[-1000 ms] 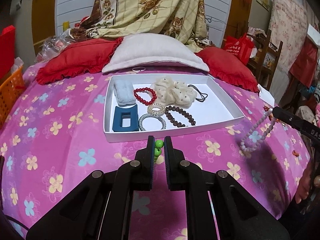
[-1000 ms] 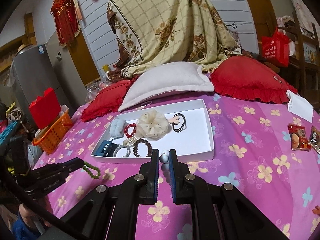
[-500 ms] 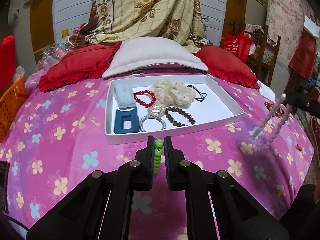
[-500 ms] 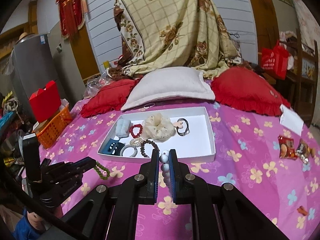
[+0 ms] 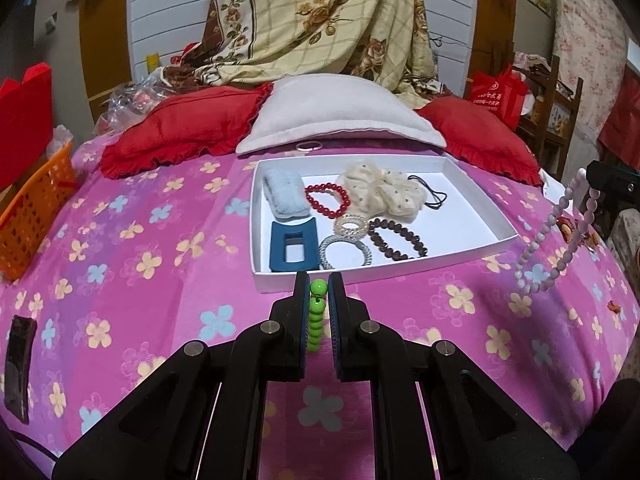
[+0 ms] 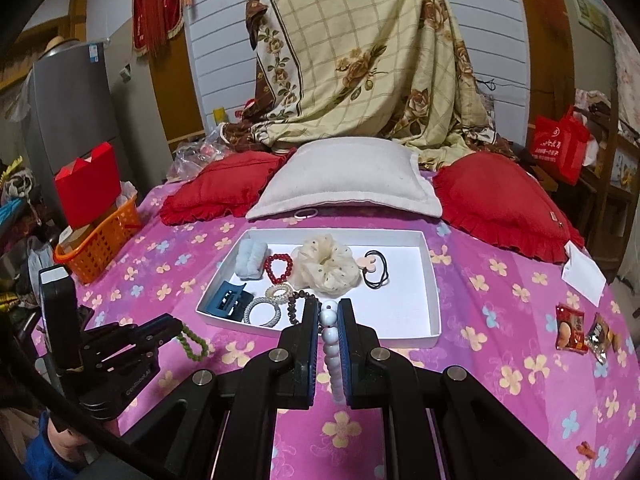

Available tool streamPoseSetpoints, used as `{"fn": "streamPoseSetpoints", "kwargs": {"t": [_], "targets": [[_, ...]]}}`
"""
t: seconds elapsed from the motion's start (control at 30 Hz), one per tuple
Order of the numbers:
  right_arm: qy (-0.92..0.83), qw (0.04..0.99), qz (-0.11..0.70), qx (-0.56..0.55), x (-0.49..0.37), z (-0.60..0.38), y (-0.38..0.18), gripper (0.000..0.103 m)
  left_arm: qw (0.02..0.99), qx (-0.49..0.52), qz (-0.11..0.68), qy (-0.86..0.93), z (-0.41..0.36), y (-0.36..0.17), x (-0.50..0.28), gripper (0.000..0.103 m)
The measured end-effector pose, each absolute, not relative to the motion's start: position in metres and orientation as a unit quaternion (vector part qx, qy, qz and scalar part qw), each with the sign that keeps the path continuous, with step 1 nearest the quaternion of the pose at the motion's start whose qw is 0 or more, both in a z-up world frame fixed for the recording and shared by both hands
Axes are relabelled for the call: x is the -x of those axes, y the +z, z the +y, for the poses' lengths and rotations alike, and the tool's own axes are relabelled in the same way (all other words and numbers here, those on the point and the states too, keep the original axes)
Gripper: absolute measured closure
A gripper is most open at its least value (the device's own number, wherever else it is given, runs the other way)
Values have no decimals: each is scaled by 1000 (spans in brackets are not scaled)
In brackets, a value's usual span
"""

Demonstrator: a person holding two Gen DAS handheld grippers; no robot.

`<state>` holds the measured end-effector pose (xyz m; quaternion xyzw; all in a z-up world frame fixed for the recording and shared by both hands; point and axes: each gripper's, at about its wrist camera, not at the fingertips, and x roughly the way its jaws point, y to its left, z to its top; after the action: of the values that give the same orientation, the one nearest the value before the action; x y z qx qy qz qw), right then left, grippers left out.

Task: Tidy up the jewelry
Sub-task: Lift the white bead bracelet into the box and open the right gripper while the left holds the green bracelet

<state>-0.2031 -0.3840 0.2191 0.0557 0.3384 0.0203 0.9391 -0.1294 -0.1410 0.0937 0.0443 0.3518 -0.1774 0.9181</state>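
Observation:
A white tray (image 5: 492, 222) sits on the pink flowered bed and holds a blue hair claw (image 5: 291, 245), a red bead bracelet (image 5: 327, 199), a cream scrunchie (image 5: 380, 190), a brown bead bracelet (image 5: 396, 238) and hair ties. My left gripper (image 5: 319, 288) is shut on a green bead bracelet (image 5: 316, 316), in front of the tray's near edge. My right gripper (image 6: 329, 312) is shut on a white bead bracelet (image 6: 334, 356), which hangs at the right in the left wrist view (image 5: 556, 236). The tray also shows in the right wrist view (image 6: 434, 308).
Red pillows (image 5: 180, 132) and a white pillow (image 5: 336, 116) lie behind the tray. An orange basket (image 5: 32, 208) stands at the left bed edge. A dark phone (image 5: 18, 364) lies at the front left. Snack packets (image 6: 572, 328) lie at the right.
Both grippers have risen and pulled back a little from the tray, each still holding its bracelet. The white bracelet swings at the right of the left view.

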Motion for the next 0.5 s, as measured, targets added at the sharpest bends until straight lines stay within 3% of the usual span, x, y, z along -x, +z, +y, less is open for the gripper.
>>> {"fn": "streamPoseSetpoints", "kwargs": {"t": [0.5], "targets": [[-14, 925, 377, -39, 114, -394, 213, 94, 913, -43, 370, -168, -136, 86, 111, 95]]}}
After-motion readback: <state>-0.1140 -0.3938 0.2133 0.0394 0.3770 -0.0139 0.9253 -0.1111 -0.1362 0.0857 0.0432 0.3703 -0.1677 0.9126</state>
